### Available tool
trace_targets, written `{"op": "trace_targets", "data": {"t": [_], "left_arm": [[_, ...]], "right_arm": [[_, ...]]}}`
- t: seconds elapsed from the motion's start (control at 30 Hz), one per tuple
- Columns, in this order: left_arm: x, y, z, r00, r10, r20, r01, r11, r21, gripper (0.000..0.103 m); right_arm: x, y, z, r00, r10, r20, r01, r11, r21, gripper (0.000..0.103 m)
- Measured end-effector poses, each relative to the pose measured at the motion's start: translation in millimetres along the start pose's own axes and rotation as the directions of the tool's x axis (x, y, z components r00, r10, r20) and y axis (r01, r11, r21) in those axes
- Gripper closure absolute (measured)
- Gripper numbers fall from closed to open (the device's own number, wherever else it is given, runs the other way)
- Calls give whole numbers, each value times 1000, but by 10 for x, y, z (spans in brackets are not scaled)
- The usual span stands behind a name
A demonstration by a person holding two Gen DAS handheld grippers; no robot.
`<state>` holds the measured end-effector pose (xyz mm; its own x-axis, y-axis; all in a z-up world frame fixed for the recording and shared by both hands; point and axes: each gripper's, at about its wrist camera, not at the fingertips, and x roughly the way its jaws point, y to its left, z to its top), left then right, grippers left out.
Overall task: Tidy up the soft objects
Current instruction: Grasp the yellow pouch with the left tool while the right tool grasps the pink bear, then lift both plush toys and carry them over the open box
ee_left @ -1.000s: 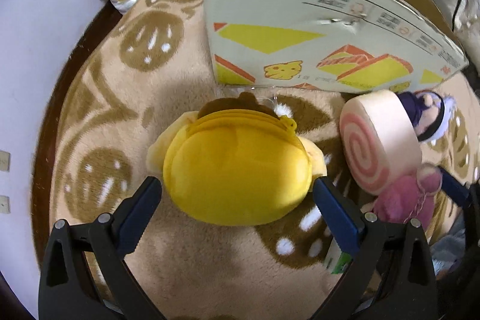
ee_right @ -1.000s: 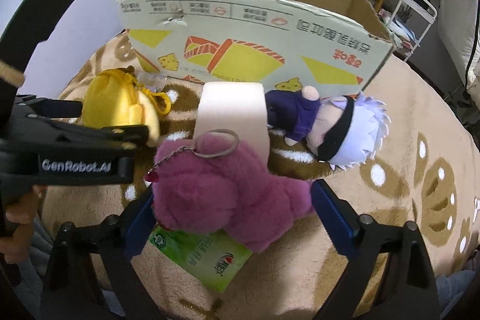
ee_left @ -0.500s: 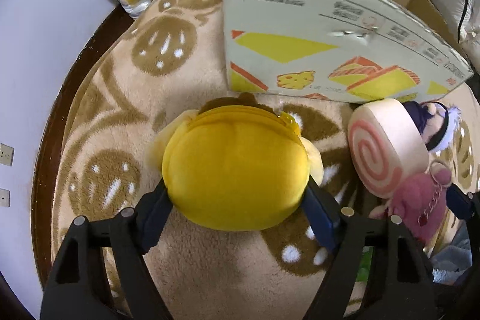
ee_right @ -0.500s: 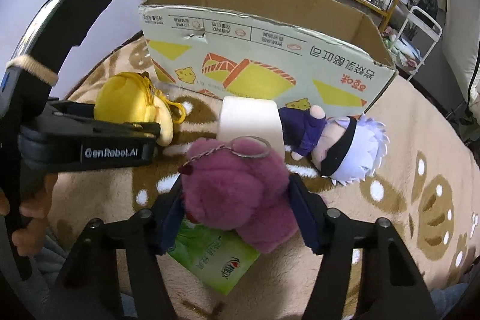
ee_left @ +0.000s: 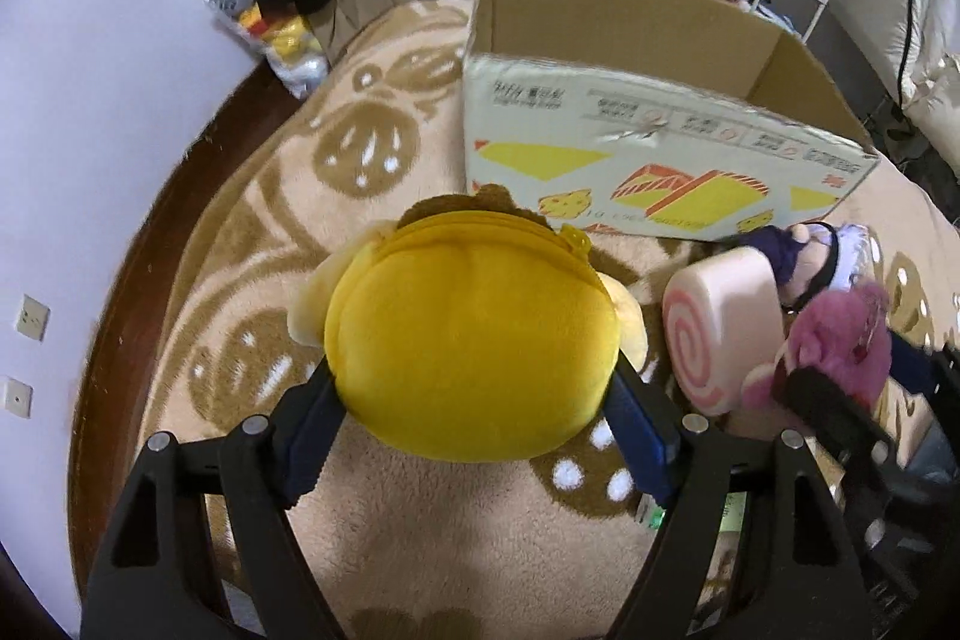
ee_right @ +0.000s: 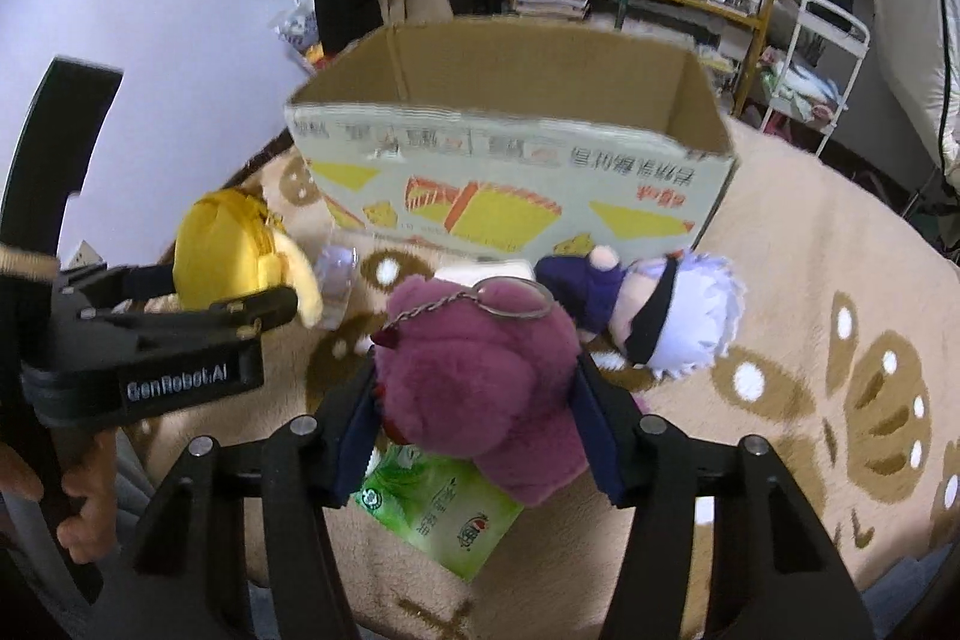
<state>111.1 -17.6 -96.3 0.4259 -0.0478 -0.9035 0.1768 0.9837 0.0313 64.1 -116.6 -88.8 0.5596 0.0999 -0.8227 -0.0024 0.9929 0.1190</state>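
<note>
Left hand-held gripper (ee_left: 474,436) clamped on yellow plush coin pouch (ee_left: 474,346); right hand-held gripper (ee_right: 477,424) clamped on purple plush bear keychain (ee_right: 480,388). Both gripped at the sides, lifted off blanket (ee_right: 810,292), probably to clear the near wall of open cardboard box (ee_right: 510,172). Versus half a second ago: both raised higher, box interior now visible. Swirl-roll cushion (ee_left: 720,322), doll (ee_right: 660,310) left on blanket.
</note>
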Motion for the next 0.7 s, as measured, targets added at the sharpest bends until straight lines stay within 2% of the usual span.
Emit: {"op": "trace_targets", "data": {"t": [0.2,0.4,0.57,0.7], "left_arm": [[-278,-68,-29,996,8,85,-10,1000,18,24],[-533,-37,-7,980,7,201,-8,1000,1,23],[-737,-34,-16,950,23,310,-25,1000,2,23],[-905,-54,-40,915,28,402,-38,999,15,23]], "right_arm": [[-158,-137,76,998,-9,59,6,999,44,41],[-350,-196,137,989,-17,150,8,998,62,41],[-477,-205,179,976,-8,218,-3,999,53,41],[-581,-208,259,958,-16,286,4,999,44,41]]}}
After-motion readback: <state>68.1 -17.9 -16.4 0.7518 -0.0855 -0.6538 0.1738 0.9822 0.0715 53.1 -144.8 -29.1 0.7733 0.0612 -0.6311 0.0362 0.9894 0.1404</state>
